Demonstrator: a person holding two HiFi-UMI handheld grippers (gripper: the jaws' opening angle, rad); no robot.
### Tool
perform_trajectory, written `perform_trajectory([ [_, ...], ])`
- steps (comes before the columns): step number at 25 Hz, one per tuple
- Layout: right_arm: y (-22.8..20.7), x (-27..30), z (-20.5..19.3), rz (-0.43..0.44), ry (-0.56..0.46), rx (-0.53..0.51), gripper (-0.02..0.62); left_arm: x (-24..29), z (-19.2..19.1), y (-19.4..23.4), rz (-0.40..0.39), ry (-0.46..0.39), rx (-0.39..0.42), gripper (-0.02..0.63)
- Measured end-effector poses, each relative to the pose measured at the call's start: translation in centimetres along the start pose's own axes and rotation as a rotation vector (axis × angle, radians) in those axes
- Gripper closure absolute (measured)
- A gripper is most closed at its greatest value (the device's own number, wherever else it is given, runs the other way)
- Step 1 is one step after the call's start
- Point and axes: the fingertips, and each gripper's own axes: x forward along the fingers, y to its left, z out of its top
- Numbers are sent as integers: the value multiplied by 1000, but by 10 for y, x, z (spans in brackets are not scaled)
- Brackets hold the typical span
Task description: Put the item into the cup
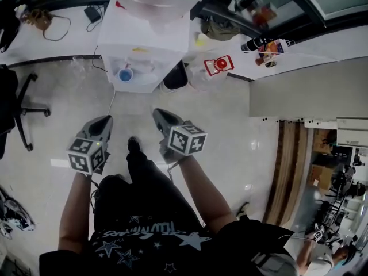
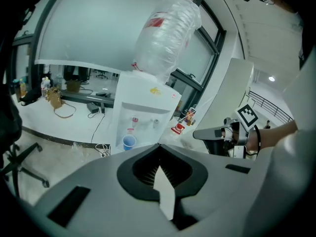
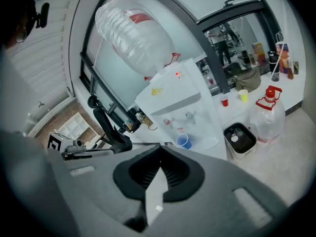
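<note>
I see the left gripper and the right gripper held side by side above the floor, each with jaws closed together on nothing, both aimed at the white water dispenser, where the blue cup stands in the bay under the taps.

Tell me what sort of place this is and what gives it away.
Probably an office or lab workroom. A white water dispenser with a large bottle on top stands in the middle, a swivel office chair sits at the left, and a long cluttered desk runs behind them.
</note>
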Motion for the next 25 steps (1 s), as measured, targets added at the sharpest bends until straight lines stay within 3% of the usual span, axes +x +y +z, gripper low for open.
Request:
perform_trajectory([
  [5, -9, 40, 1, 35, 41, -21, 594, 20, -7, 17, 38, -2, -53, 600],
  [12, -28, 95, -6, 51, 65, -3, 594, 49, -21, 49, 82, 22, -61, 600],
  [25, -62, 197, -15, 53, 69, 24, 594, 110, -37, 107, 86, 17, -122, 600],
])
